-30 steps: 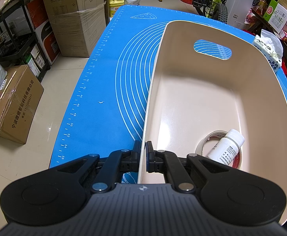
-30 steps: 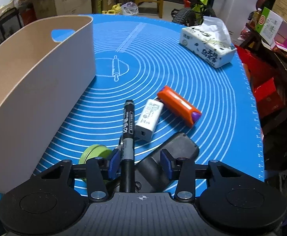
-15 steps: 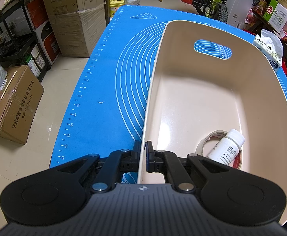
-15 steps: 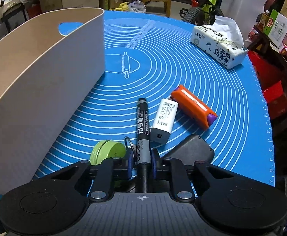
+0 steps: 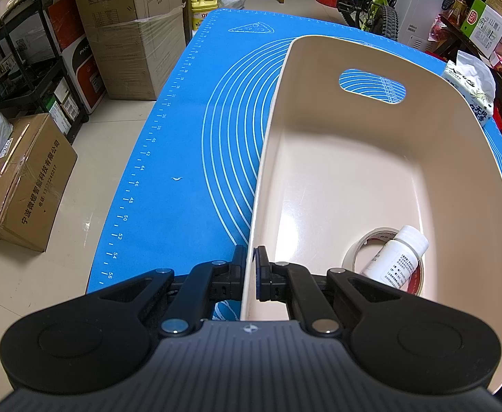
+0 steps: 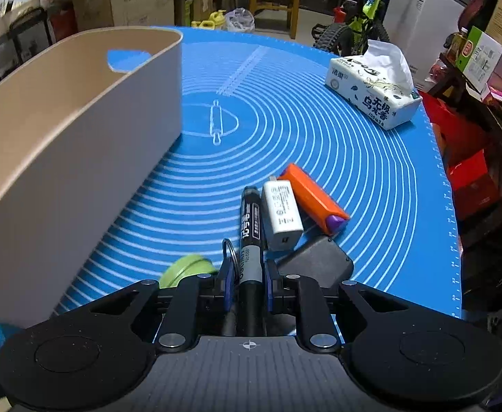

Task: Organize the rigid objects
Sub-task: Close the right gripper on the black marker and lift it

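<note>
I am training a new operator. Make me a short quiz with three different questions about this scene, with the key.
1. True or false: the left gripper is shut on the rim of the beige bin.
2. What does the right gripper hold?
A. black marker
B. white charger
C. orange case
3. Fill in: in the bin, the white bottle lies on a roll of ____.

Key: 1 true; 2 A; 3 tape.
</note>
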`<state>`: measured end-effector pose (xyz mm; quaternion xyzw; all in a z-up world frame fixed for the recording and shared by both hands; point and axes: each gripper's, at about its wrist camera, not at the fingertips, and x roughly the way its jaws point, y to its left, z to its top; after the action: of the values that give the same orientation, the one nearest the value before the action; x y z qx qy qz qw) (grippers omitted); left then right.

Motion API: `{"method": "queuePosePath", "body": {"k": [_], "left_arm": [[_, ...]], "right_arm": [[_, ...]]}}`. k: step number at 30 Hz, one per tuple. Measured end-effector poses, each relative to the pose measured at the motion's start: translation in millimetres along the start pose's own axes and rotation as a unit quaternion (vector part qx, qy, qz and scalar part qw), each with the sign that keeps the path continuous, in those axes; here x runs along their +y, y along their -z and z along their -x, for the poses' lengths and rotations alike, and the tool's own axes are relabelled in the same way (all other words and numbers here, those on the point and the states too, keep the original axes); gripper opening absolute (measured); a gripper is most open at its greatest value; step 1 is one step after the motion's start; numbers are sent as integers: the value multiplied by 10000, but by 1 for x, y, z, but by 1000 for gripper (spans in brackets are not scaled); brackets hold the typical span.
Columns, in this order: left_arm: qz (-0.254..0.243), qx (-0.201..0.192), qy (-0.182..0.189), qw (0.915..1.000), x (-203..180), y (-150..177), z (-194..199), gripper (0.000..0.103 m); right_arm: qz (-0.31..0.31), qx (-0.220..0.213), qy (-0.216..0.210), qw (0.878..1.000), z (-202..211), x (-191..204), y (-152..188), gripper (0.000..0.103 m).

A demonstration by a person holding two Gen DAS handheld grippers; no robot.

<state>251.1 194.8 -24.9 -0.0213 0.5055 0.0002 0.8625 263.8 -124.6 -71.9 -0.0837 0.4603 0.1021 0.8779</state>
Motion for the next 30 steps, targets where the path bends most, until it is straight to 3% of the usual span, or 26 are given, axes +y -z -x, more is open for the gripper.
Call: {"method": "queuePosePath", "body": {"k": [14, 24, 26, 27, 30], "left_arm": [[-8, -4, -23, 10000, 0, 0, 0, 7], [-7, -3, -20, 10000, 0, 0, 0, 7], [-4, -3, -18, 10000, 0, 0, 0, 7], [-5, -3, -18, 10000, 0, 0, 0, 7], [-7, -3, -21, 10000, 0, 0, 0, 7]], "right_arm": [[-6, 118, 115, 9999, 5, -17, 11, 36], [250, 42, 127, 9996, -15, -2, 0, 37], [277, 40, 151, 9995, -19, -2, 0, 36], [297, 17, 147, 9994, -19, -1, 0, 27], [205, -6, 73, 9998, -17, -3, 0, 26]]}}
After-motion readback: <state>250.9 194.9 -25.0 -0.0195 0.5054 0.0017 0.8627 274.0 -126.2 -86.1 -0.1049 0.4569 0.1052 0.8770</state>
